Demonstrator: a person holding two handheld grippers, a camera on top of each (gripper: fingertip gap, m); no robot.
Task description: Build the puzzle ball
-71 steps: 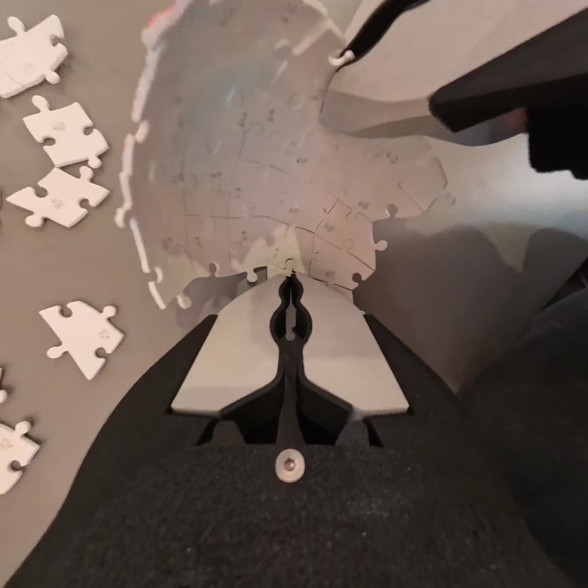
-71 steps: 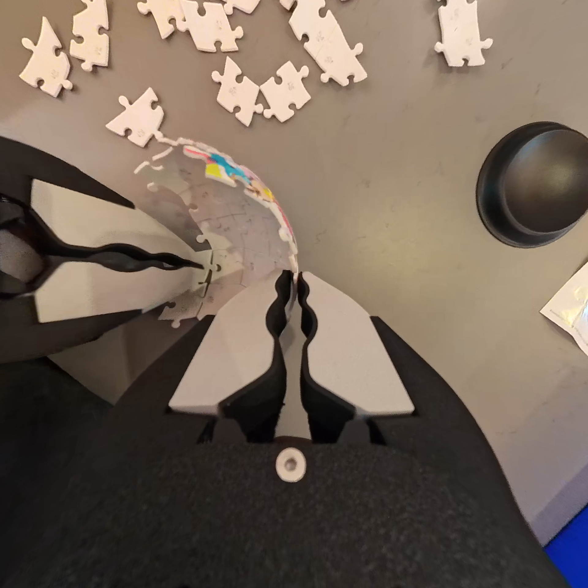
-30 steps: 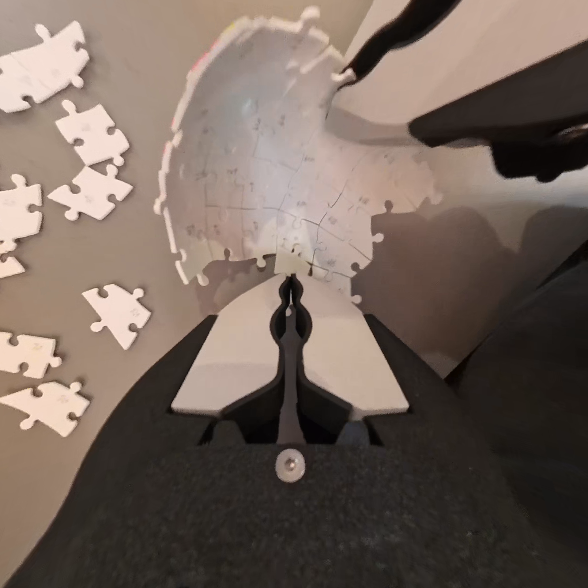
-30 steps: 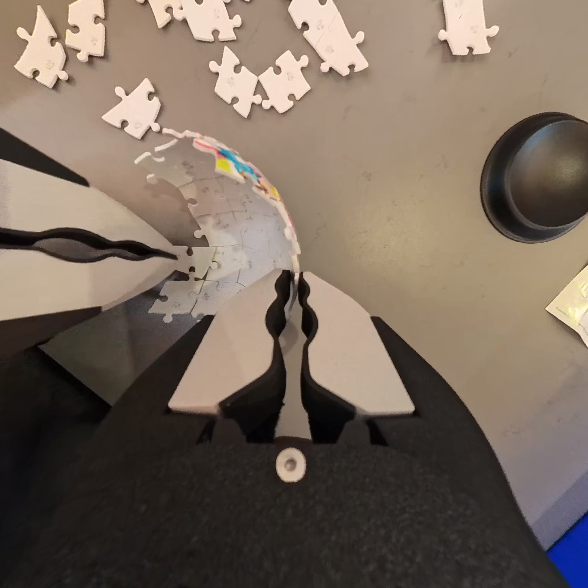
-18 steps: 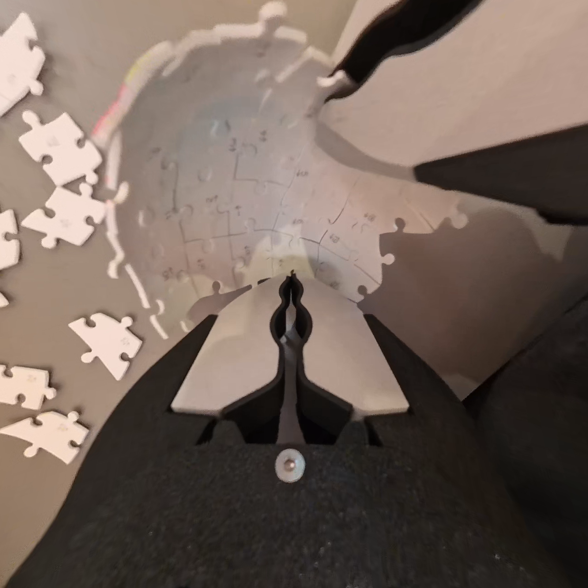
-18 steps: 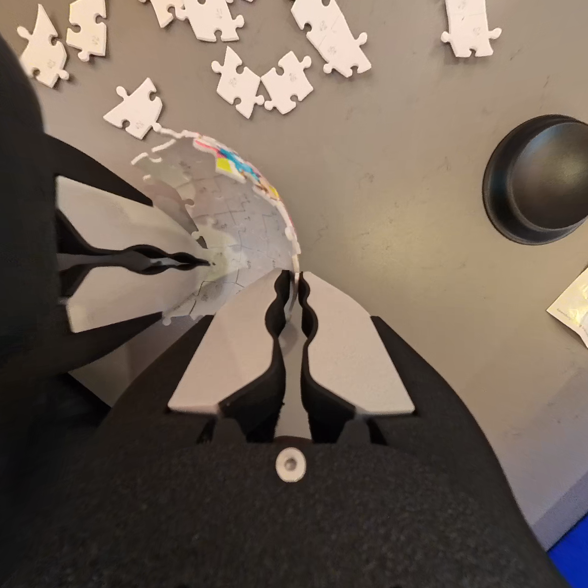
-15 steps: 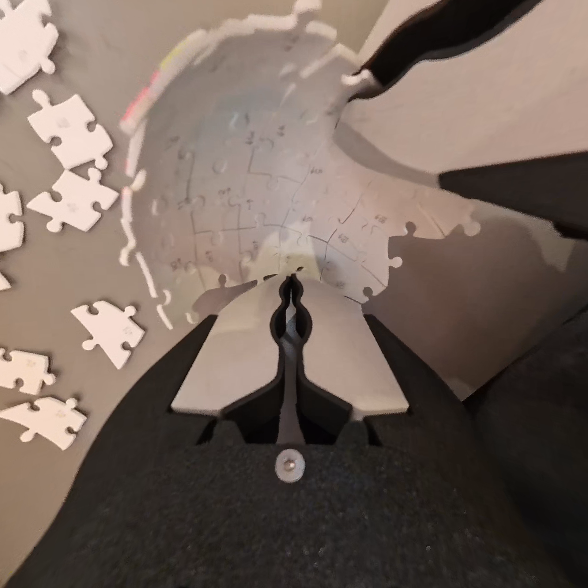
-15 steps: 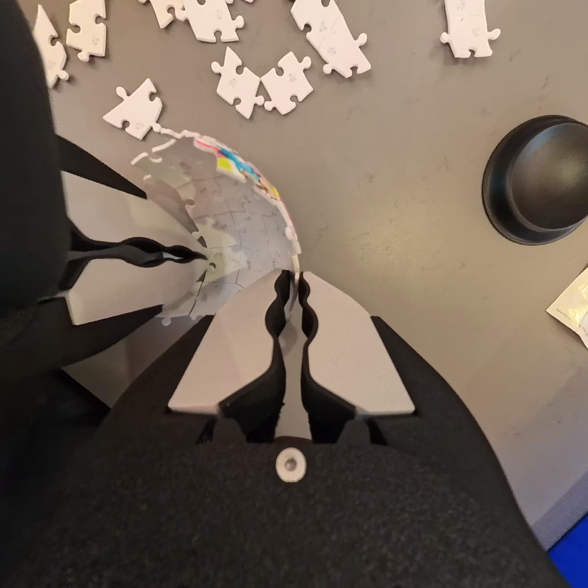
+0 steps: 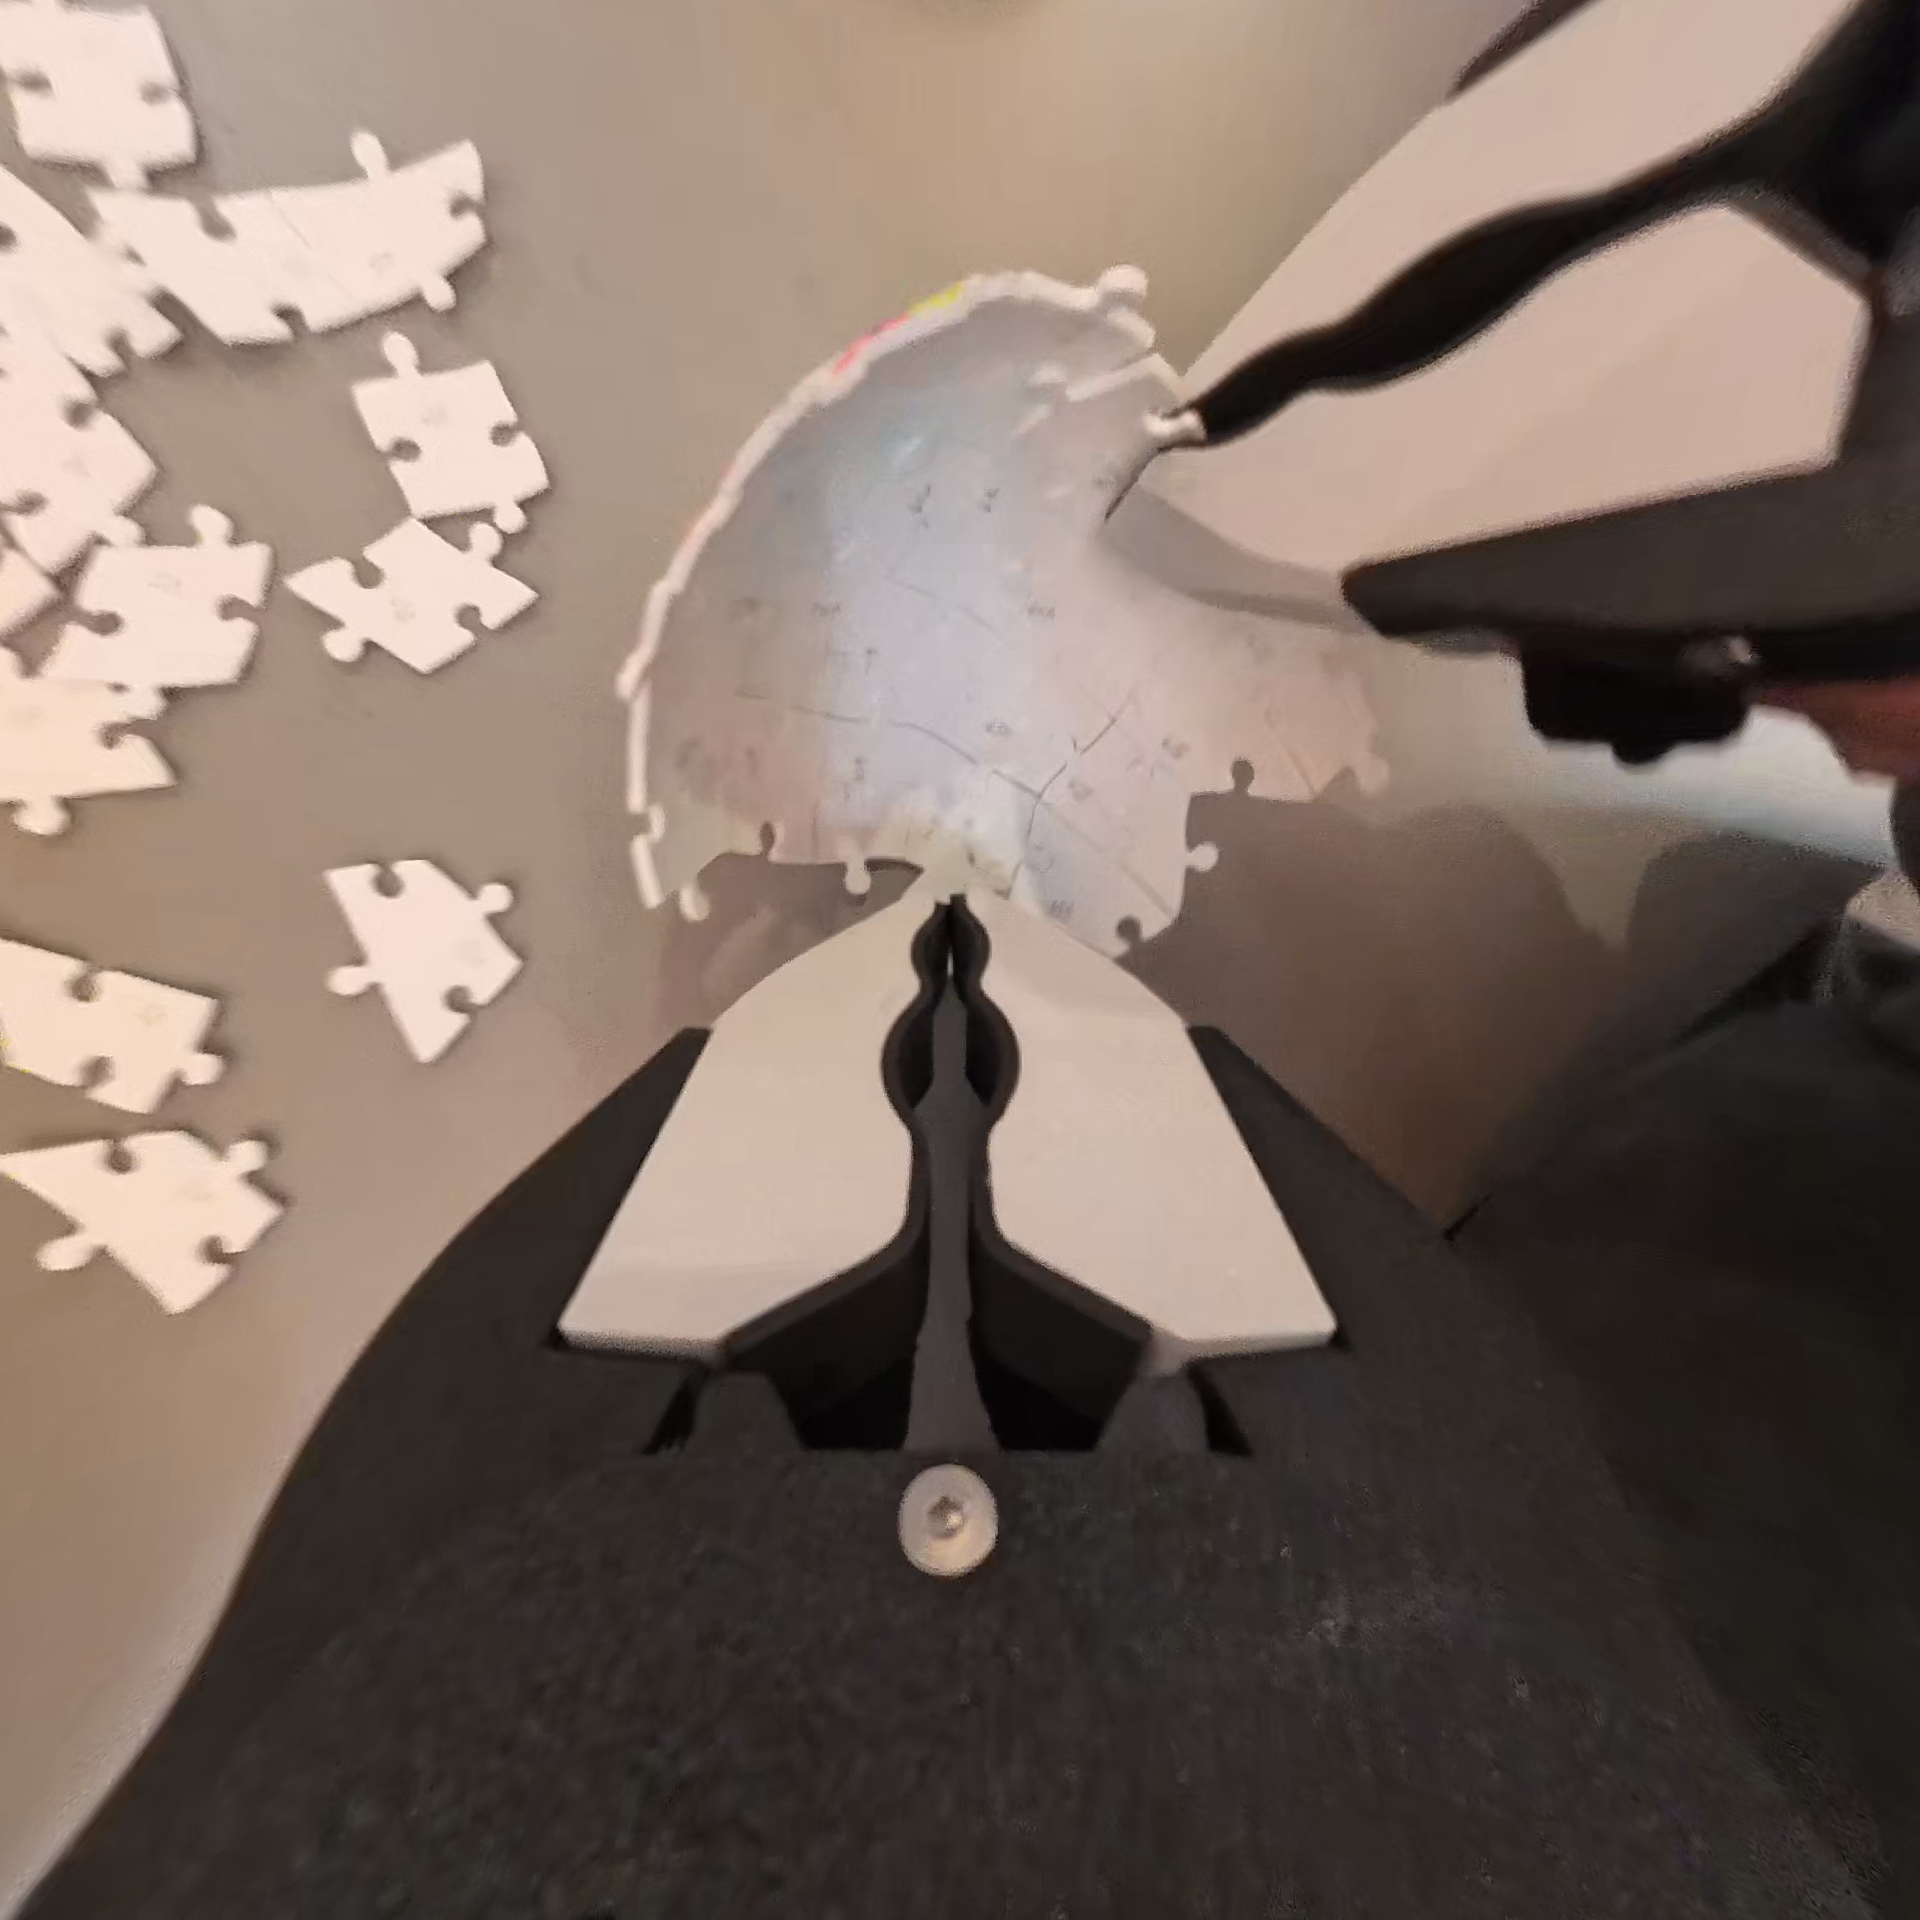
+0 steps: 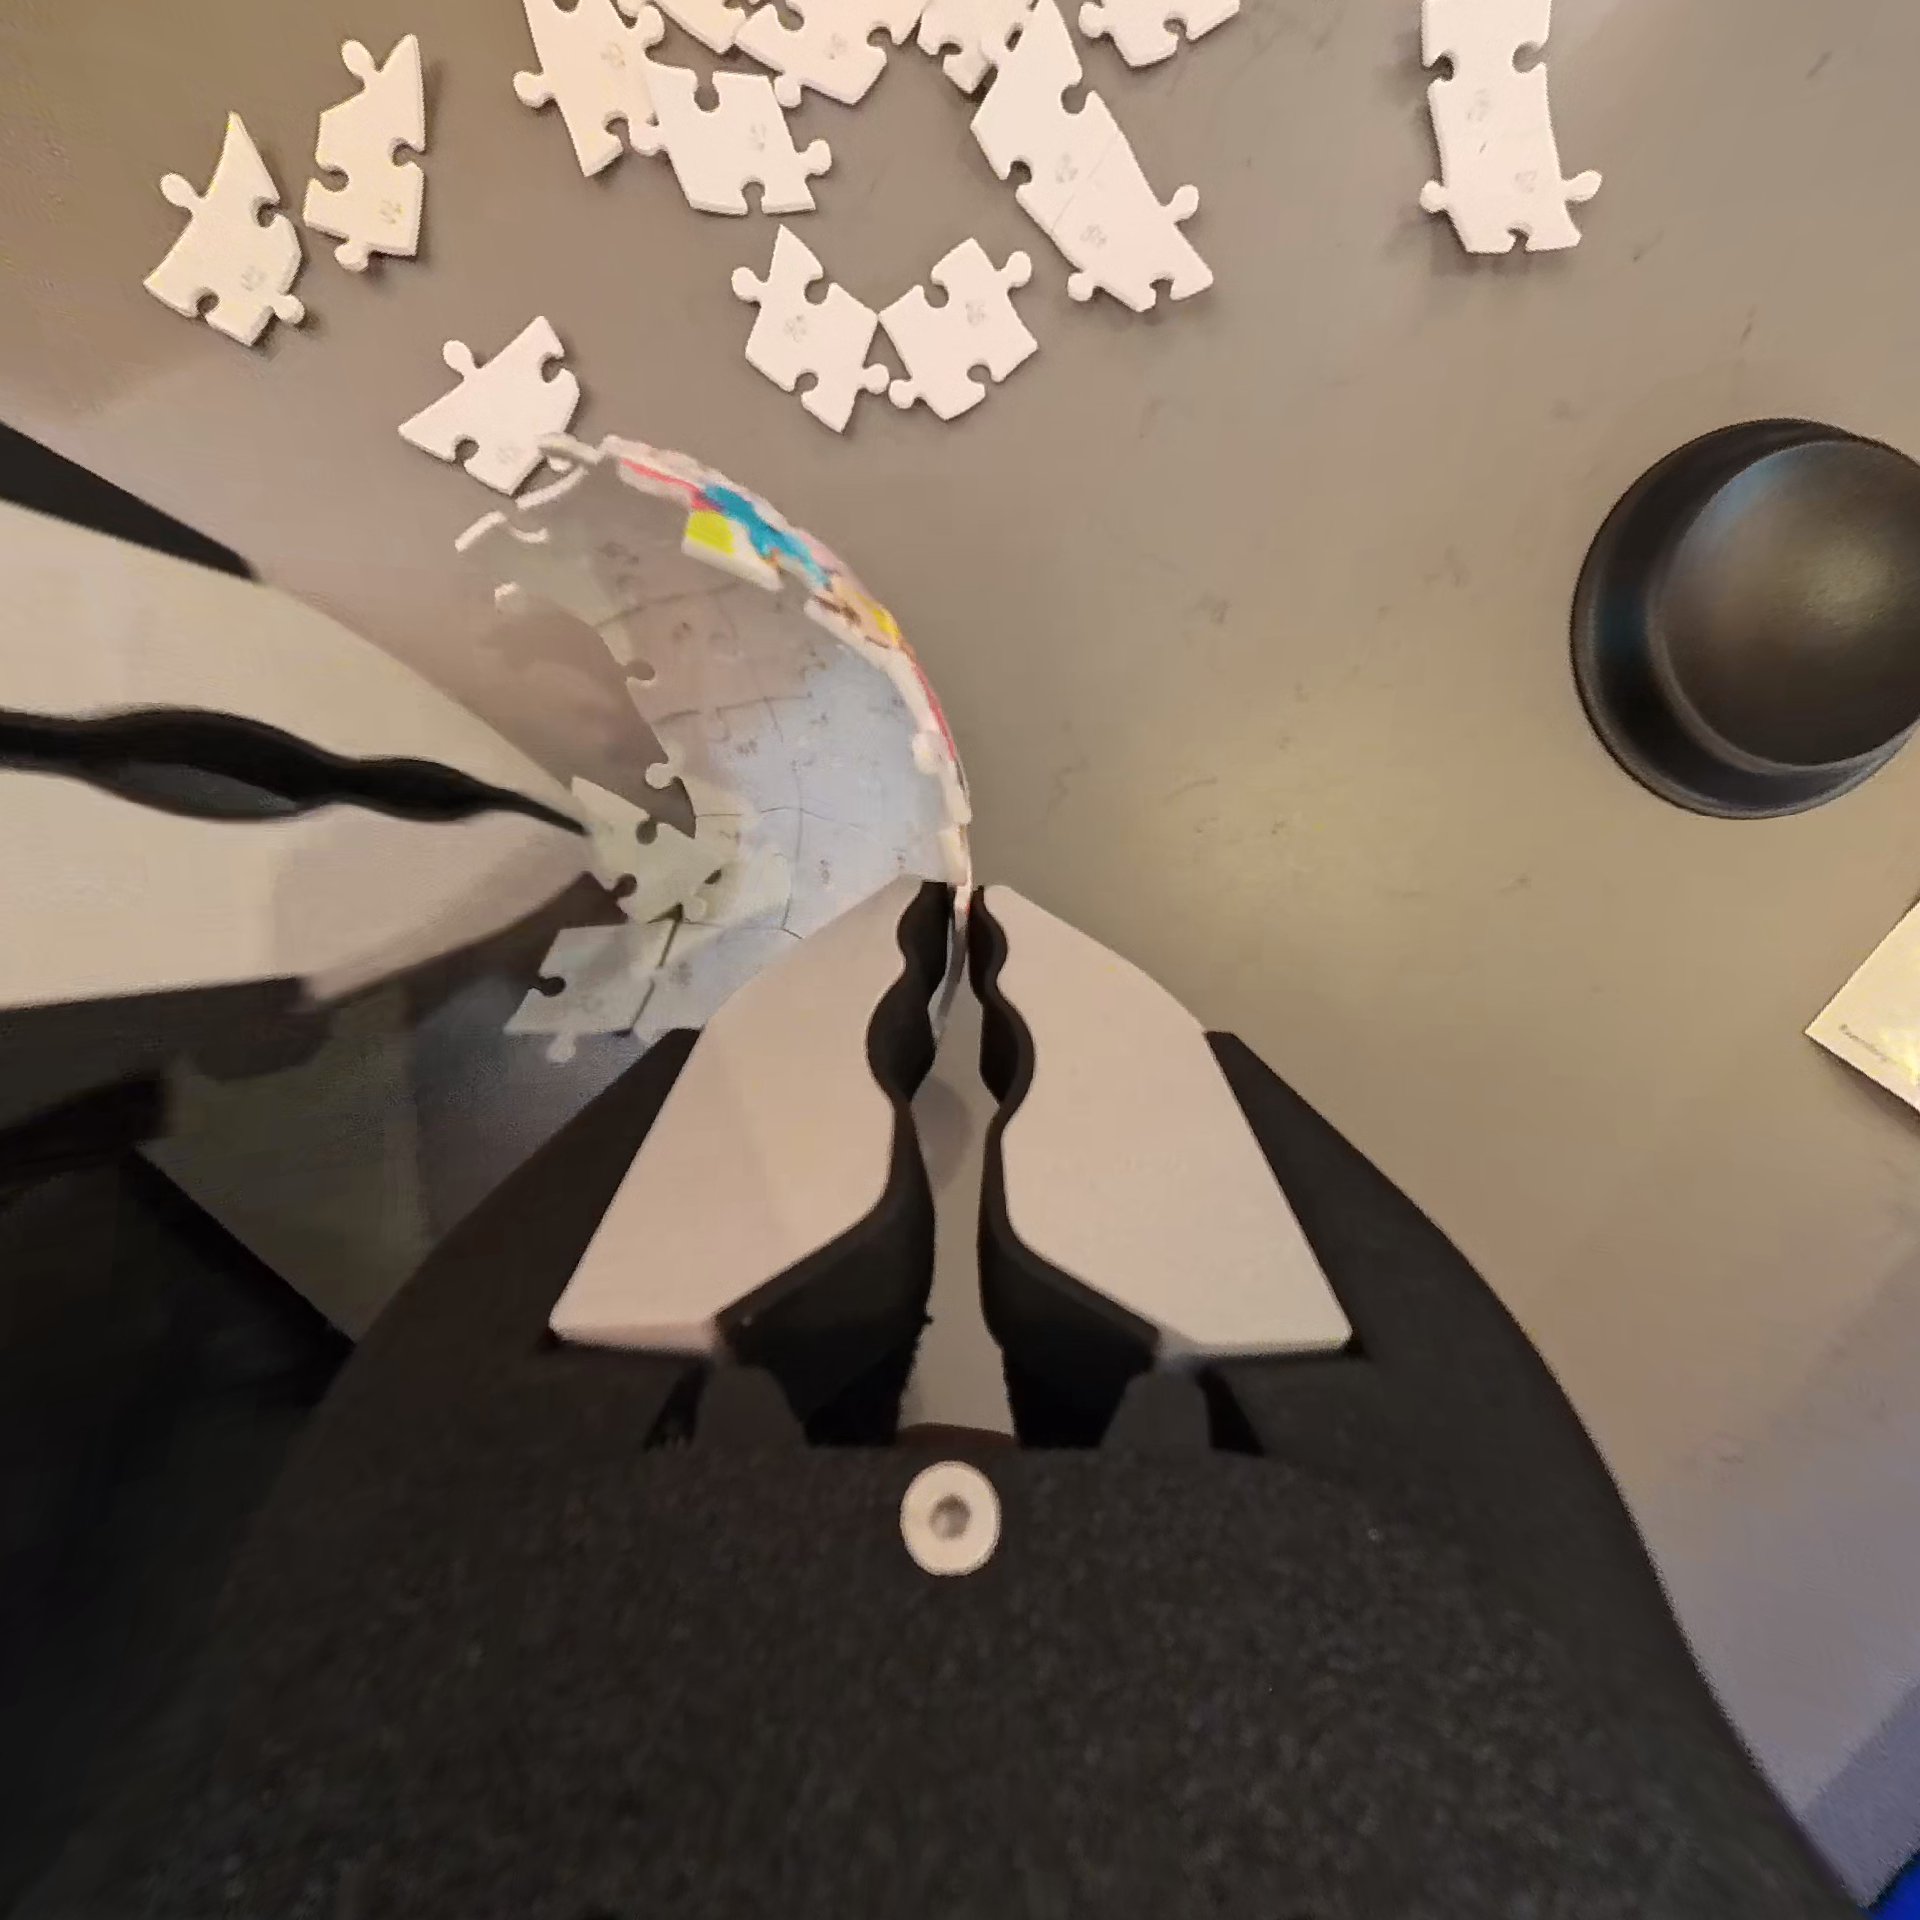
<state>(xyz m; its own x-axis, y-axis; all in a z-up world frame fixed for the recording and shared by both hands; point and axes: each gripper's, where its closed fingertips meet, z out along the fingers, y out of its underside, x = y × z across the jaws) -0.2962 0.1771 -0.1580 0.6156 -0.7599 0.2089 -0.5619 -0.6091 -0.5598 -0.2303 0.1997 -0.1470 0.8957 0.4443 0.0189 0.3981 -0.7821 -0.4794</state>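
White loose pieces (image 9: 424, 971): scattered flat on the grey table (image 10: 1299, 675), filling the left side of the left wrist view and the top edge of the right wrist view; all lie white side up, some joined in short curved strips.
Left gripper (image 9: 948, 914): bottom centre of its own view, jaws pressed together on the lower rim of the puzzle ball shell; in the right wrist view it enters from the left edge (image 10: 582, 826), tips nipping a tabbed piece on that rim.
Puzzle ball shell (image 9: 935, 644): a partly built curved bowl, centre of the left wrist view, its pale hollow inside facing the camera and a jagged rim of tabs all round; in the right wrist view (image 10: 810, 727) it sits left of centre, with coloured print (yellow, blue, pink) showing along its outer edge.
Right gripper (image 10: 966, 899): bottom centre of its own view, jaws narrowed onto the thin shell edge; in the left wrist view it reaches in from the upper right (image 9: 1184, 421), pinching a rim tab.
Black round stand (image 10: 1756, 613): right side of the right wrist view, well apart from the shell.
Pale packet (image 10: 1881, 1018): corner at the right edge, below the stand.
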